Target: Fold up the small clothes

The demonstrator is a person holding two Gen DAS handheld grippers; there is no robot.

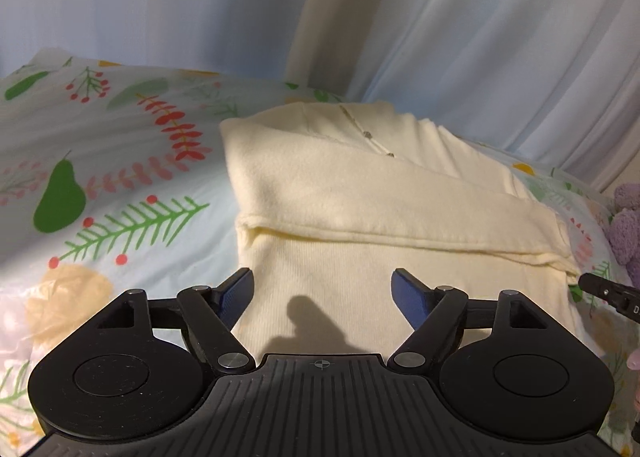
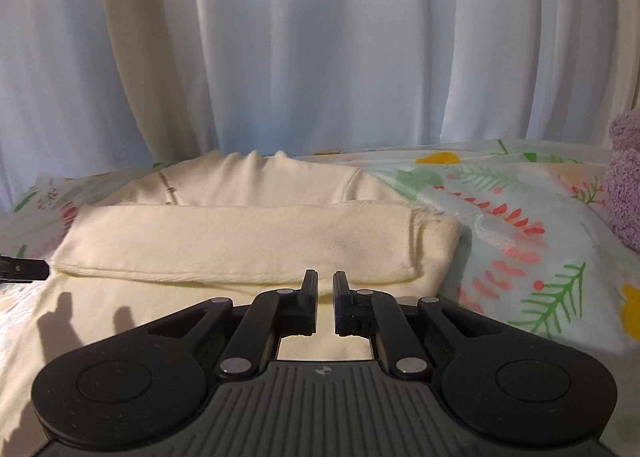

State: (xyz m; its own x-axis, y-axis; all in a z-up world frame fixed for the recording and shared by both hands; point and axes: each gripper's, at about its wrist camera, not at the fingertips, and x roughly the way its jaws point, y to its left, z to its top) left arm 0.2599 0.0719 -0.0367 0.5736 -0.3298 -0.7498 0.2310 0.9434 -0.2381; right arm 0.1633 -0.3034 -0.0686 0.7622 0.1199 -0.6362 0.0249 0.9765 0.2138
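From my remote seat, starting at the far left, I see a pale blue bedsheet printed with green pears, red leaf sprigs and green fern fronds (image 1: 120, 185), spread over a bed in front of long white curtains (image 2: 320, 57). Lying in the middle of that sheet is the soft cream-yellow knitted garment (image 1: 360, 197), a small top. Its far part, the one with a short row of small dark fasteners, has been laid flat, and a band of fabric has been turned over across it, leaving a neat fold edge running from side to side; I judge one fold done, with at least another fold of the near part left to make a compact bundle. The garment's long axis runs away from me towards the curtains, with the fastener end pointing at them and the ribbed plain end nearest me. My left gripper (image 1: 323, 289) hovers over that near end with its blue-padded jaws spread wide and nothing between them. Further right, my right gripper (image 2: 325, 289) sits just short of the fold edge, its black jaws almost together with only a narrow gap, and no cloth caught in it. At the far right edge rests a fuzzy lilac plush object (image 2: 626, 185), well apart from the garment.
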